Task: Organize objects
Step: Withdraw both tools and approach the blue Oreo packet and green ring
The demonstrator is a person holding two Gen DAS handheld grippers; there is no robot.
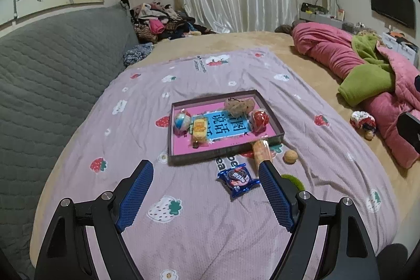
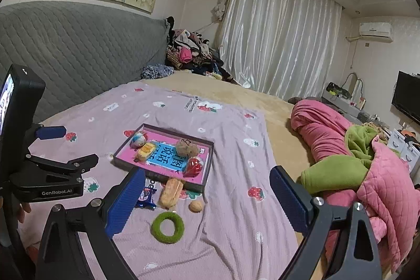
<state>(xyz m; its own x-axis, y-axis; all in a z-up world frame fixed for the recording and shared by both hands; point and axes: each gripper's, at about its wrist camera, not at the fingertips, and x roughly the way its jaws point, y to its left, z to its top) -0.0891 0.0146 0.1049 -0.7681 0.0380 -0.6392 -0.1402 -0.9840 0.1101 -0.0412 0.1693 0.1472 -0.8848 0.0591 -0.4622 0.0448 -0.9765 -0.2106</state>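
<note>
A shallow box tray (image 1: 199,156) with a pink bottom lies on the strawberry-print sheet and holds a striped ball (image 1: 181,122), a yellow packet (image 1: 199,129), a brown fuzzy lump (image 1: 240,104) and a red wrapped piece (image 1: 258,120). In front of the tray (image 2: 178,133) lie a blue cookie packet (image 1: 237,179), an orange snack bar (image 2: 172,192), a walnut (image 2: 196,206) and a green fuzzy ring (image 2: 168,227). My left gripper (image 1: 203,167) hovers open over the sheet, the cookie packet just inside its right finger. My right gripper (image 2: 207,172) is open and empty above the ring and walnut.
A grey quilted headboard (image 1: 52,64) runs along the left. A rolled pink and green quilt (image 2: 354,164) lies to the right on the beige bedcover. A small patterned pouch (image 1: 363,122) sits beside it. Clothes are piled at the far corner (image 1: 162,20).
</note>
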